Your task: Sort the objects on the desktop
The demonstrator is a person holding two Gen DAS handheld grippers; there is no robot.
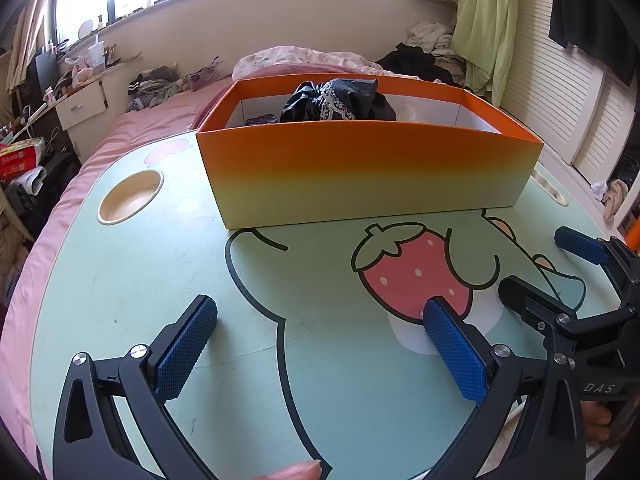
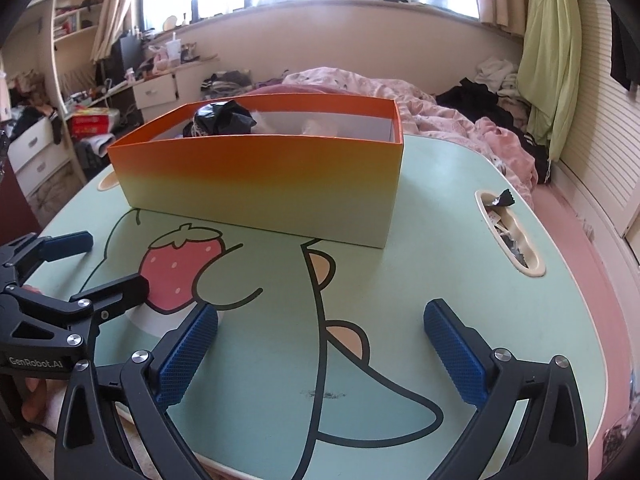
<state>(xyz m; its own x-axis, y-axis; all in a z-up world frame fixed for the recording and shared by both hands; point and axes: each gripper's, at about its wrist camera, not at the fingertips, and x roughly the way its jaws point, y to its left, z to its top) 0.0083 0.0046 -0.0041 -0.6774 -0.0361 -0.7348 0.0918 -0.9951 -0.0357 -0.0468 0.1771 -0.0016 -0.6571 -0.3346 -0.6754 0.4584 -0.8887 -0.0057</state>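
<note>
Behind everything I see a cluttered bedroom with a bright window and a bed [image 1: 168,120] under a pink sheet, and on that bed sits the mint-green lap table [image 1: 120,280] I am working over, printed with a cartoon strawberry [image 1: 412,268]. My left gripper [image 1: 320,312] hovers low over the near part of the table with its blue-padded fingers [image 1: 184,348] spread wide and nothing between them. My right gripper [image 2: 320,312] is likewise spread wide and holds nothing; from the left wrist view I see it at the right edge [image 1: 568,264], just beside my left one. At the far side of the table stands the orange-to-yellow box [image 1: 368,168], its open top toward me. Inside it, toward its left half, lies a crumpled black garment with lace trim [image 1: 336,100], rising above the rim; in the right wrist view it shows at [image 2: 224,118]. On the table's left a round cup recess [image 1: 130,196] is sunk into the top. On its right a long slot [image 2: 510,236] holds small dark wrappers that I cannot identify.
</note>
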